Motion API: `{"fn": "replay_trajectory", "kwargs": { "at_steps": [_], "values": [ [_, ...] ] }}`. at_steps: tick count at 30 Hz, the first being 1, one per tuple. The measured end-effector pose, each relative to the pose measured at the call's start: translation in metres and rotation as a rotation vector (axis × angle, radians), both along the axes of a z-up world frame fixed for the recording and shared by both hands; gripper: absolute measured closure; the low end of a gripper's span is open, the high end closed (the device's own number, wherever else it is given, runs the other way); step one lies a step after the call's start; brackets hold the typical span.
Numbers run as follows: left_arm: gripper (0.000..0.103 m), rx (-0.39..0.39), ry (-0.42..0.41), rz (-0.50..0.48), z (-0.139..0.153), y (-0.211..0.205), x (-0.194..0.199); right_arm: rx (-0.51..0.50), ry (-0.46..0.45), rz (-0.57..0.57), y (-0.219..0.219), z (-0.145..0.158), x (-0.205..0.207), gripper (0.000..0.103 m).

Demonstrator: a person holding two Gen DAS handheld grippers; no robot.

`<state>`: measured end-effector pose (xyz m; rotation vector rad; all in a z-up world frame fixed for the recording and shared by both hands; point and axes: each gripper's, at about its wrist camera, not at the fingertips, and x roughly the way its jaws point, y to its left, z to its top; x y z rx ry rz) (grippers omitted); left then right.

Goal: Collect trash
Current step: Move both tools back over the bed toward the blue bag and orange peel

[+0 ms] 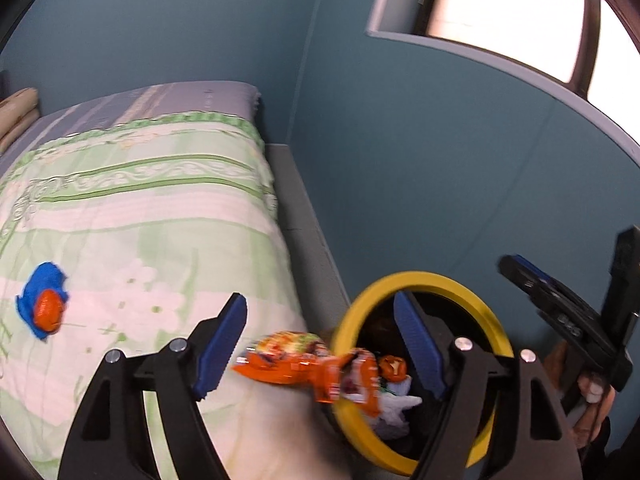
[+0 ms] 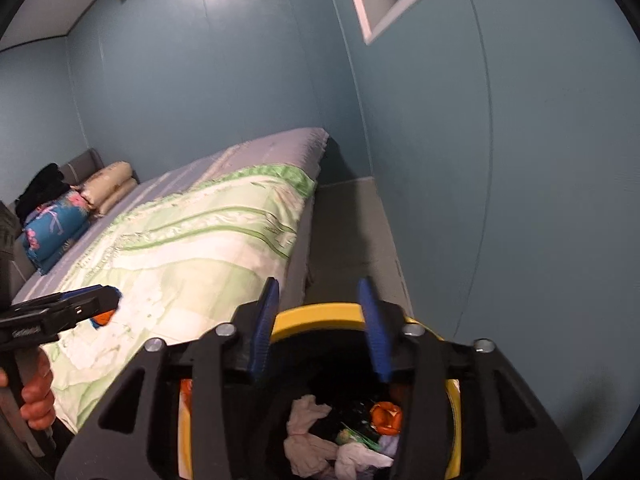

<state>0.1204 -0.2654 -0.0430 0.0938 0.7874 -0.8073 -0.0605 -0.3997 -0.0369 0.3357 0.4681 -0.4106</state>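
In the left wrist view my left gripper [image 1: 324, 344] is open. A blurred orange snack wrapper [image 1: 304, 364] hangs in the gap between its fingers, touching neither pad, at the rim of the yellow-rimmed black bin [image 1: 460, 284]. Crumpled tissue [image 1: 394, 402] and an orange wrapper [image 1: 394, 367] lie inside the bin. A blue and orange wrapper [image 1: 44, 306] lies on the green quilt [image 1: 132, 208]. My right gripper [image 2: 322, 324] holds the bin [image 2: 320, 314] by its far rim. The bin's trash [image 2: 320, 440] shows below. The left gripper's tip [image 2: 92, 300] shows at left.
The bed fills the left side, with pillows [image 2: 108, 188] and a folded blue blanket [image 2: 52, 228] at its head. Teal walls stand behind and to the right. A narrow strip of floor [image 2: 352, 232] runs between bed and wall. A window [image 1: 512, 12] is up right.
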Motion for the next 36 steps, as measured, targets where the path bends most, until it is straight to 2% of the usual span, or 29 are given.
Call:
{"fn": "replay_trajectory", "kwargs": {
  "at_steps": [8, 24, 29, 36],
  "values": [
    [0.027, -0.008, -0.003, 0.128, 0.000, 0.047, 0.030, -0.026, -0.035, 0.095, 0.030, 0.017, 0.022, 0.061],
    [0.026, -0.019, 0.005, 0.409, -0.014, 0.187, 0.095, -0.034, -0.037, 0.417, 0.142, 0.026, 0.118, 0.056],
    [0.026, -0.014, 0.027, 0.498, -0.027, 0.234, 0.117, -0.031, -0.020, 0.511, 0.183, 0.019, 0.154, 0.055],
    [0.026, -0.008, 0.097, 0.583, -0.055, 0.281, 0.152, 0.001, 0.051, 0.633, 0.239, -0.007, 0.206, 0.055]
  ]
}}
